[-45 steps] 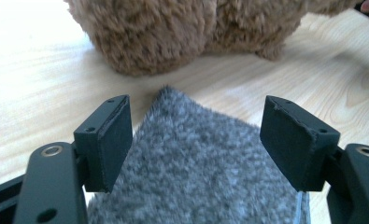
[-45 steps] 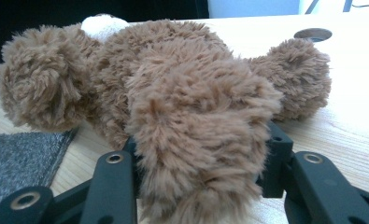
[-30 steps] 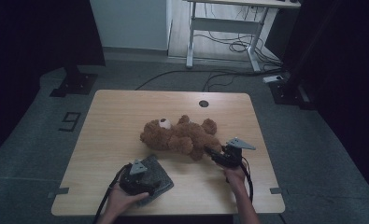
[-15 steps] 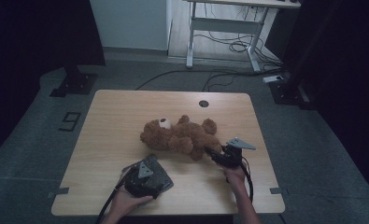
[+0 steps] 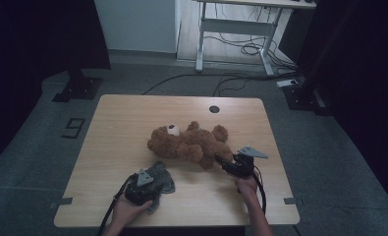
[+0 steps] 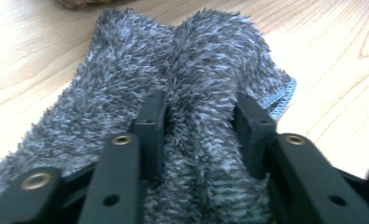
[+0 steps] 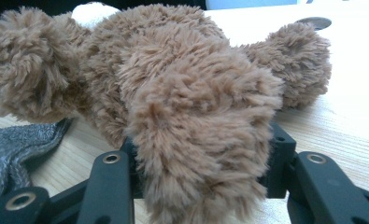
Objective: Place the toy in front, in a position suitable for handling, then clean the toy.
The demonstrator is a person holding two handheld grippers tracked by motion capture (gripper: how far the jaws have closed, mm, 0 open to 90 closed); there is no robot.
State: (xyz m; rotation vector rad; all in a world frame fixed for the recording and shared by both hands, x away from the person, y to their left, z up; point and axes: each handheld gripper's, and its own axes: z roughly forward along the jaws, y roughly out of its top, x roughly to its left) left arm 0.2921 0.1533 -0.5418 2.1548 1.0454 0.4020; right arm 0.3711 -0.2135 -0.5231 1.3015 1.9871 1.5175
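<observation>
sign: a dark number "9" [image 5: 74,127] is lying flat | where: on the grey floor [image 5: 44,113], left of the light wooden table [image 5: 127,113]

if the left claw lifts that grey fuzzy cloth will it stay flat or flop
Likely flop: the grey fuzzy cloth already bunches into a soft ridge where the left claw has just been closing on it. Probably light, being thin at its stitched edge. The pile may slip a little between the pads.

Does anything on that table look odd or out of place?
Nothing damaged or spilled. The teddy bear lies toppled on the table, one leg pinched by the right gripper, and the grey fuzzy cloth is bunched into a ridge between the left gripper's jaws.
</observation>
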